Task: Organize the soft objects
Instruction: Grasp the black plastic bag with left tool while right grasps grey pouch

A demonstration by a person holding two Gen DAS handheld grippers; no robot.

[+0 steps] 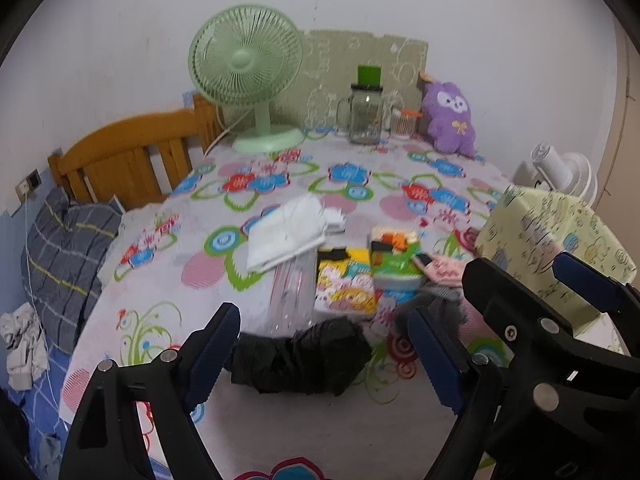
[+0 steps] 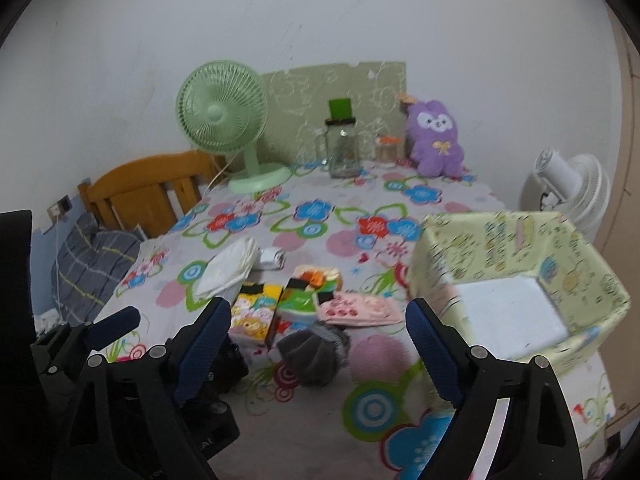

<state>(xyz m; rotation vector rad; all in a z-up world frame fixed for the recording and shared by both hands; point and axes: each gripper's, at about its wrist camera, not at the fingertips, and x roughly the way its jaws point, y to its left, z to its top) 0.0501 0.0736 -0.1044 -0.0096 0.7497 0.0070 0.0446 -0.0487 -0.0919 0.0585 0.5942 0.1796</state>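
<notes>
My left gripper [image 1: 320, 344] is open, just above a crumpled black cloth [image 1: 304, 356] that lies between its fingers on the flowered table. My right gripper [image 2: 318, 336] is open and empty over a rolled grey sock [image 2: 316, 354]. Beyond lie a pink cloth [image 2: 360, 310], a folded white cloth [image 1: 284, 232] and small tissue packs [image 1: 348, 280]. A pale yellow fabric box [image 2: 520, 240] stands open at the right, with a white bottom. The right gripper also shows in the left wrist view [image 1: 516, 288].
At the back stand a green fan [image 1: 248, 76], a glass jar [image 1: 364, 116], a small glass [image 1: 402, 124] and a purple plush toy [image 1: 448, 120]. A wooden headboard [image 1: 132, 156] and a grey pillow [image 1: 68, 248] are left. A white fan [image 2: 568, 184] is right.
</notes>
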